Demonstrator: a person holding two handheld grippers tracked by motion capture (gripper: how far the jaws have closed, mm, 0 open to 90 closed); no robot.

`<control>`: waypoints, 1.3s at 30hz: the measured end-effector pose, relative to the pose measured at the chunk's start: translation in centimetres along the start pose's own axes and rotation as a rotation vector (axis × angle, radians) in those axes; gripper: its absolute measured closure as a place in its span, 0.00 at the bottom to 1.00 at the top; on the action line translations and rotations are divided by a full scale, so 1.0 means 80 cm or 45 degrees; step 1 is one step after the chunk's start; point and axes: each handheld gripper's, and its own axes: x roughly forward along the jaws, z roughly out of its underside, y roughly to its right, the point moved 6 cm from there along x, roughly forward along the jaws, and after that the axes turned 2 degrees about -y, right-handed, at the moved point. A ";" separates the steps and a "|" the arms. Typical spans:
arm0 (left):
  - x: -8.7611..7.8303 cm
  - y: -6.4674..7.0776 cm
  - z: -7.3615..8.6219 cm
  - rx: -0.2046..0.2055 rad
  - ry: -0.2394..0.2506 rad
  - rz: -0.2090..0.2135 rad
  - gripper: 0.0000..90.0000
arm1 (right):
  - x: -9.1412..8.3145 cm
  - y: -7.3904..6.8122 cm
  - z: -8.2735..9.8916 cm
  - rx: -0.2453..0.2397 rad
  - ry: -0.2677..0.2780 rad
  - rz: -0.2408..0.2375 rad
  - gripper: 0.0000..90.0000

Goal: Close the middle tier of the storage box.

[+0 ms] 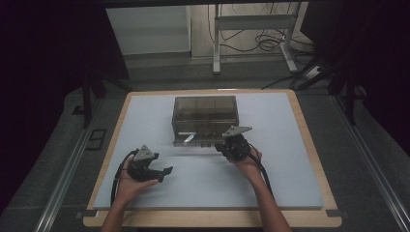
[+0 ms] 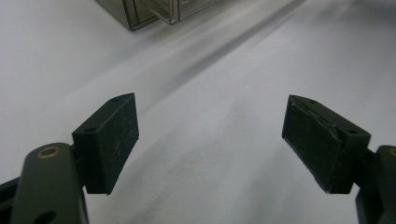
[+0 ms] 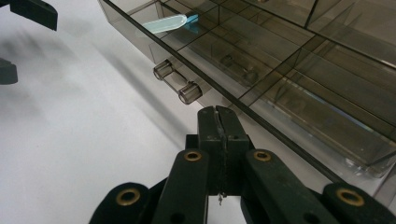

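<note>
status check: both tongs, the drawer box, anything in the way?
Left tongs open, empty, over bare mat. Right tongs shut, empty, by drawer handle. Drawer pulled out, pale blue piece inside. Nothing blocking.

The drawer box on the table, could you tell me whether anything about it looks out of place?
One drawer of the smoky clear drawer box stands pulled out toward the person, with a pale blue item lying in a front compartment. The shut right tongs sit by its clear handle. Nothing looks spilled or damaged.
</note>
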 end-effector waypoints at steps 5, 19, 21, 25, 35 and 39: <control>-0.001 -0.001 0.000 -0.002 0.001 -0.002 0.21 | 0.001 0.003 -0.002 0.007 0.000 0.006 0.98; -0.001 -0.002 0.001 -0.002 -0.001 -0.005 0.21 | 0.003 0.010 -0.003 0.025 0.004 0.018 0.98; -0.001 -0.003 0.001 -0.003 -0.003 -0.007 0.21 | 0.004 0.012 -0.003 0.028 0.005 0.017 0.98; -0.001 -0.003 0.001 -0.008 0.002 -0.010 0.21 | 0.004 0.014 -0.003 0.033 0.002 0.027 0.98; -0.001 -0.002 0.002 0.001 -0.005 -0.010 0.21 | 0.004 0.021 -0.004 0.048 0.010 0.039 0.98; -0.001 -0.002 0.002 0.005 -0.011 -0.017 0.21 | 0.005 0.024 -0.006 0.055 0.009 0.044 0.98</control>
